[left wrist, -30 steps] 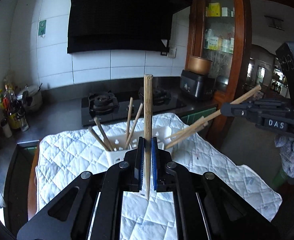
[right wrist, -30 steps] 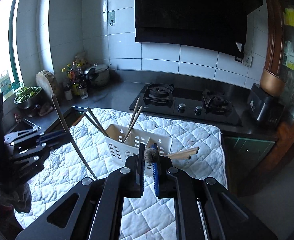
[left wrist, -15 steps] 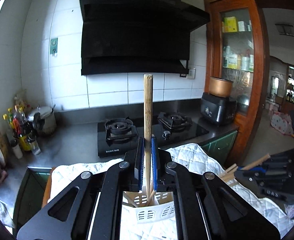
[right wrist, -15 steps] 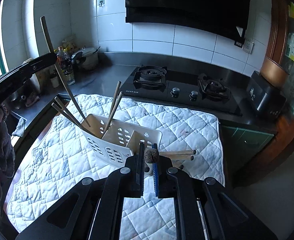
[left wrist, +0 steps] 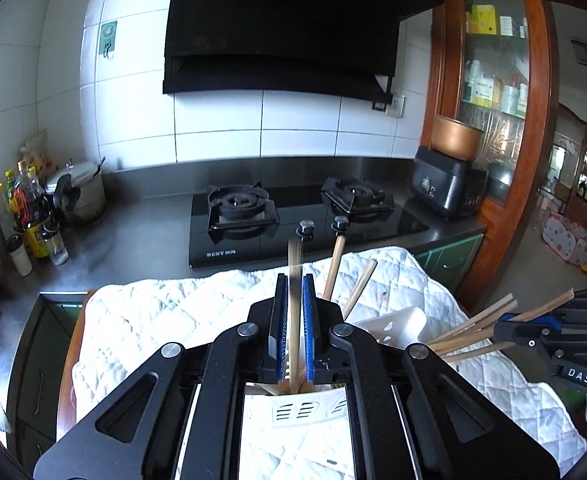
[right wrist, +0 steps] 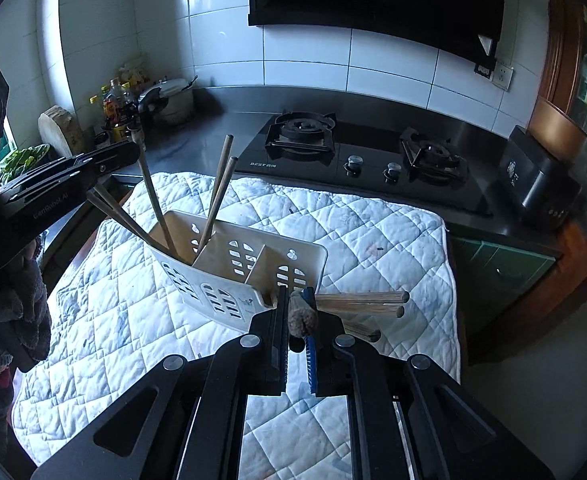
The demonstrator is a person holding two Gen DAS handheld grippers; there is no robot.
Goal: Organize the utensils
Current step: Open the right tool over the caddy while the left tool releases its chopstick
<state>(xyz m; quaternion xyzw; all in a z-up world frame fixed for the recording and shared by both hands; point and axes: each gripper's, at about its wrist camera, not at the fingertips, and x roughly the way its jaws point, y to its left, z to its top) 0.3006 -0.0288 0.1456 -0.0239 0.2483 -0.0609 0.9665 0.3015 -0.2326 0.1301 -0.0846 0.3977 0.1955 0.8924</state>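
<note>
A white slotted utensil holder (right wrist: 229, 276) stands on the quilted white mat (right wrist: 353, 236); it also shows in the left wrist view (left wrist: 389, 324). My left gripper (left wrist: 293, 320) sits right above the holder with its jaws slightly apart; a blurred wooden chopstick (left wrist: 293, 312) runs between them down into the holder's left compartment (right wrist: 157, 204). Several chopsticks (right wrist: 217, 200) stand in that compartment. My right gripper (right wrist: 295, 320) is shut on a chopstick (right wrist: 301, 314), seen end on, beside the holder's right side, where more chopsticks (right wrist: 361, 304) stick out sideways.
A black gas hob (left wrist: 293, 216) lies behind the mat on the steel counter. Bottles (left wrist: 29, 208) and a pot (left wrist: 81, 192) stand at the back left, a black appliance (left wrist: 449, 192) at the back right. A wooden cabinet (left wrist: 489, 80) rises on the right.
My left gripper came down over the holder, opened a little, and the chopstick is sliding down through it. My right gripper moved closer to the holder's right side, still holding its chopstick.
</note>
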